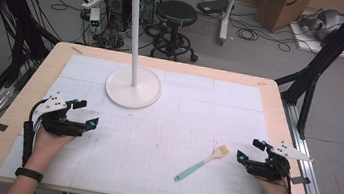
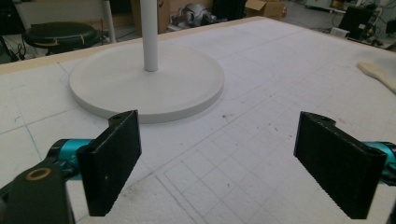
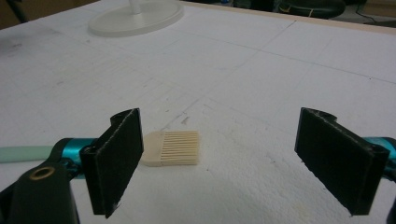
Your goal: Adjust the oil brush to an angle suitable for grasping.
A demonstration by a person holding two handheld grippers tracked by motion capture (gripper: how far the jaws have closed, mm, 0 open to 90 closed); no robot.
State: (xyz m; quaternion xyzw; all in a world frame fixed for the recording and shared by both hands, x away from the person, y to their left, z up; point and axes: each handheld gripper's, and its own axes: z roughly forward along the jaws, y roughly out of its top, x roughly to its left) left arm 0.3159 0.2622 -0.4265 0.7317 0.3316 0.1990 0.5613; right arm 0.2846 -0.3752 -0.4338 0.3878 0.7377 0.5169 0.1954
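A basting brush (image 1: 201,164) with a pale green handle and a cream head lies flat on the white gridded mat, right of centre near the front. Its bristle head (image 3: 172,148) sits just ahead of my right gripper (image 3: 217,156), nearer the left jaw, and the handle runs off behind that jaw. My right gripper (image 1: 248,150) is open and holds nothing. My left gripper (image 1: 88,114) rests at the table's left side, open and empty. It faces the round base of a white stand (image 2: 146,80). The brush head (image 2: 377,74) appears far right in the left gripper view.
The white stand (image 1: 133,86) rises on a thin pole from the mat's back centre, with hooks at its top. The mat (image 1: 156,125) covers a wooden table. Beyond the table are a black stool (image 1: 177,14), computer towers, cables and a cardboard box.
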